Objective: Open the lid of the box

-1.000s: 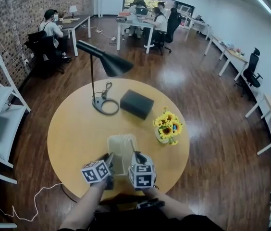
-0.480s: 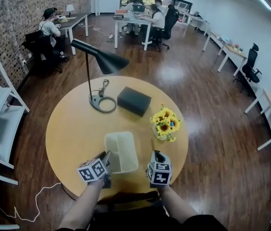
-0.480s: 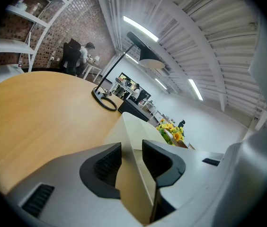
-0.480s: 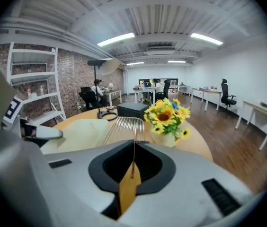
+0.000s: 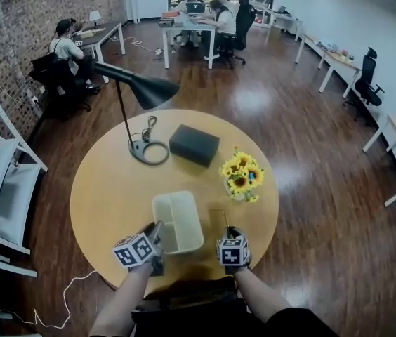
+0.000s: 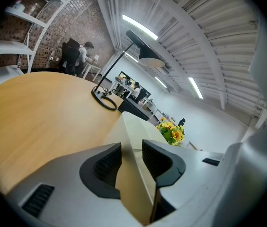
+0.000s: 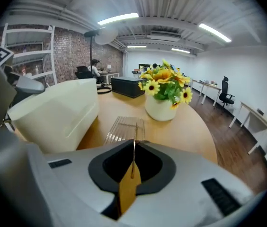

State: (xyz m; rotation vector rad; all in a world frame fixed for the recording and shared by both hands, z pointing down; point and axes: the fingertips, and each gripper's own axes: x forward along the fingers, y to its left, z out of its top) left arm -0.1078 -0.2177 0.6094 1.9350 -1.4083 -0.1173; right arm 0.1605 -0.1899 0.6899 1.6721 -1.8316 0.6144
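The white box (image 5: 177, 220) stands open on the round wooden table (image 5: 107, 188), and two compartments show inside it. My left gripper (image 5: 157, 232) is at its near left corner, shut on the box wall (image 6: 134, 126), which runs between the jaws. Right of the box, the clear ribbed lid (image 7: 124, 129) lies flat on the table. My right gripper (image 5: 227, 225) is shut on the lid's near edge, a thin line between the closed jaws (image 7: 133, 157). In the head view the lid (image 5: 217, 220) is faint.
A vase of sunflowers (image 5: 241, 177) stands just beyond the lid. A black box (image 5: 194, 144) and a black desk lamp (image 5: 142, 90) with its round base (image 5: 150, 152) are at the far side. The table's front edge lies under my hands. People sit at distant desks.
My right gripper has swung to the right with the lid, from over the box down to the table beside it. The left gripper has stayed on the box.
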